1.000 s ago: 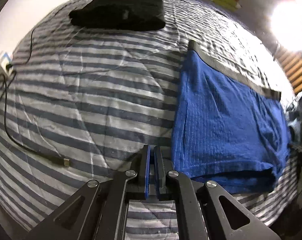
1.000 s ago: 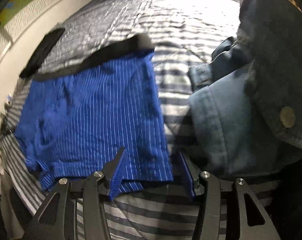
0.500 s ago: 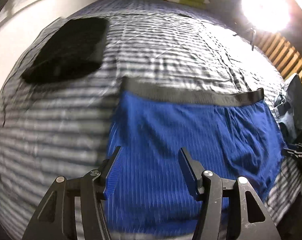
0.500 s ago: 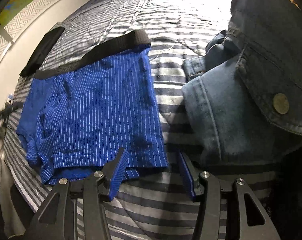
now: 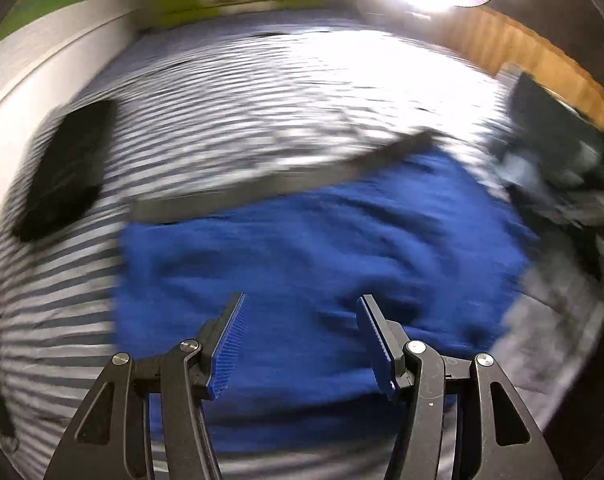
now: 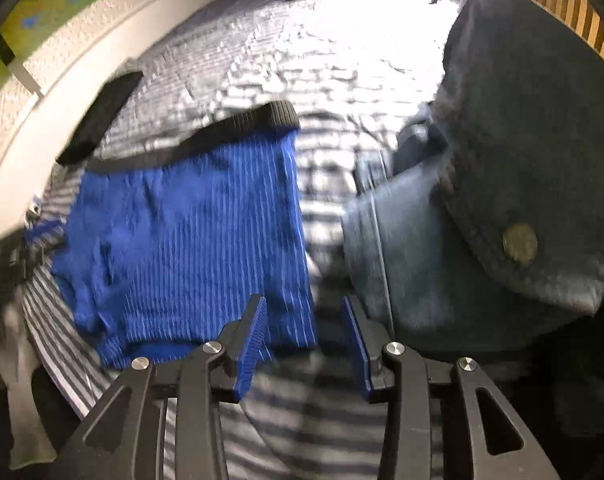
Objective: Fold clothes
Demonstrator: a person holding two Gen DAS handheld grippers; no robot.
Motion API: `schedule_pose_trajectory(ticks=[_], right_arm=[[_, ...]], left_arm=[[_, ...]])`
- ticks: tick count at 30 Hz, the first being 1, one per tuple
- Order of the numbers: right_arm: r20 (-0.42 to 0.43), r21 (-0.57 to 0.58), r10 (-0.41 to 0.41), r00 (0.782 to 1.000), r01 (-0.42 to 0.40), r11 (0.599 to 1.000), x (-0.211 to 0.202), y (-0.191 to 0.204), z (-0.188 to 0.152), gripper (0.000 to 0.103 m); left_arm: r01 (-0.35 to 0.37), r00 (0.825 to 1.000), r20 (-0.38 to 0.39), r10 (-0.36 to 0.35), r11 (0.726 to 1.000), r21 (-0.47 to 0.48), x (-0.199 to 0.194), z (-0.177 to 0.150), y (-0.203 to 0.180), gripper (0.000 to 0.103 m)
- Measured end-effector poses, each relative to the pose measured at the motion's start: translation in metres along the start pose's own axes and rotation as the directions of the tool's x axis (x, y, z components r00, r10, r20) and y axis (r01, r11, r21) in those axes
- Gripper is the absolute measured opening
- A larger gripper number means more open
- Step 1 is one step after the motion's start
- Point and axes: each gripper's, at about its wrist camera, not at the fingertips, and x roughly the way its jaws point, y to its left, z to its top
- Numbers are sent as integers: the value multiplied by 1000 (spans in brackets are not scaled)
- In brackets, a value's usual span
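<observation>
Lying flat: ribbed blue shorts (image 6: 190, 248), black elastic waistband | left tool (image 5: 302, 340) spread | right tool (image 6: 305, 340) closing, pinching nothing

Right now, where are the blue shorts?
The blue shorts lie flat on the striped bedcover, left of the denim jacket in the right wrist view, with a folded black garment beyond them.

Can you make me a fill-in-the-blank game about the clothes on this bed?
1. The shorts are ____ with thin pale stripes.
2. Their waistband is ____.
3. The bedsheet has a ____ pattern.
4. The button sits on the ____ garment.

Missing words: blue; black; striped; denim
</observation>
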Motion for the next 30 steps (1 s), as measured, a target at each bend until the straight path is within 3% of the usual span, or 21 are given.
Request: schedule_pose_trajectory(ticks=[3,5,9,11,13,16,17,19,20,24,26,28,30], right_arm=[[45,36,31,998,-32,999,0,-7,22,36],[70,86,76,995,-82,993,2,-18,38,36],[113,154,131,985,-148,977,9,-28,70,36],[116,152,157,981,-173,973,18,-27,82,36],[101,124,173,980,-185,975,31,-18,93,36],[77,86,183,980,-190,978,51,-4,102,35],[68,77,196,978,-201,976,56,0,105,35],[48,61,212,976,-215,975,69,7,109,35],[38,51,213,976,-215,975,75,11,110,35],[30,37,179,983,-180,983,91,19,116,33],[54,39,139,989,-141,989,92,17,123,28],[64,60,98,993,-102,993,91,14,129,20],[60,64,97,993,-101,993,86,12,130,21]], left_arm=[[100,995,-9,-99,991,93,6,4,-64,61],[112,994,-2,-113,979,171,15,8,-106,61],[151,988,-6,-151,981,122,29,21,-112,61],[118,993,22,-120,991,69,28,29,-87,61],[57,997,49,-55,998,-34,24,38,-35,61],[-48,995,79,64,979,-196,16,45,46,59],[-51,994,81,74,965,-259,16,46,73,57],[23,998,70,3,933,-359,26,47,124,55],[25,999,54,-4,919,-393,36,46,147,55],[-97,994,12,110,914,-395,65,47,183,55],[-188,981,-34,193,883,-429,83,47,206,55],[-187,980,-30,195,865,-465,89,45,219,57],[-190,977,-8,213,851,-490,80,43,226,57]])
